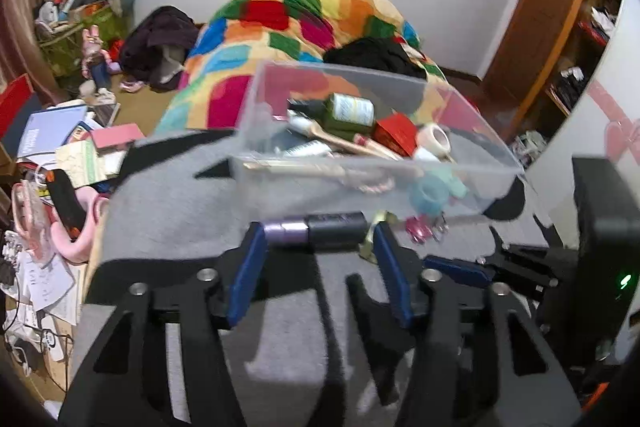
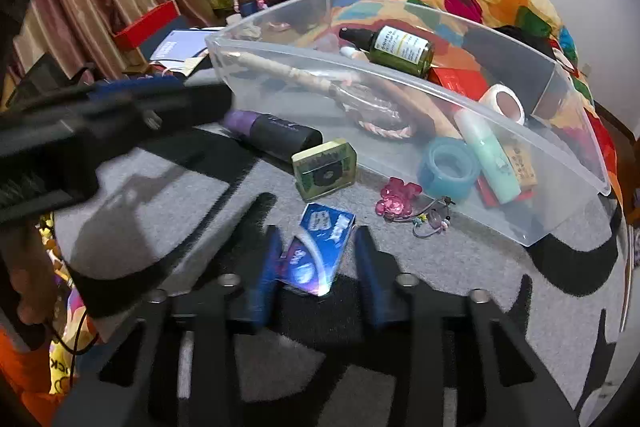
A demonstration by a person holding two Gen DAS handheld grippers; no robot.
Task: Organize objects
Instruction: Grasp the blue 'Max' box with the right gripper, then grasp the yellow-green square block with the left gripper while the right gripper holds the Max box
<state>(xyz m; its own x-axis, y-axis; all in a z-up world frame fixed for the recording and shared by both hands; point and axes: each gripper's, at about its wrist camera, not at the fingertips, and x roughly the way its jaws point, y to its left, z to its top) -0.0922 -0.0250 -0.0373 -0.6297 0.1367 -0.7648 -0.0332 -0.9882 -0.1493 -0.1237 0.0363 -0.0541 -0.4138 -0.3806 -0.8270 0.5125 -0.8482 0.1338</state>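
Observation:
A clear plastic bin [image 1: 472, 195] [image 2: 560, 227] stands on the grey and black rug and holds a green bottle [image 2: 400, 49], tape rolls, tubes and a brush. My left gripper [image 1: 320, 239] has its jaws around the ends of a purple and black tube [image 1: 320, 229] lying in front of the bin; the tube also shows in the right wrist view [image 2: 272, 133]. My right gripper [image 2: 316, 259] is open around a blue packet [image 2: 320, 247] on the rug, with gaps on both sides.
A green tin [image 2: 326, 167], a pink bear clip [image 2: 398, 197] and a beaded hair tie [image 2: 434, 219] lie loose before the bin. A bed with a colourful quilt [image 1: 288, 23] stands behind. Books and clutter [image 1: 60, 147] cover the floor at left.

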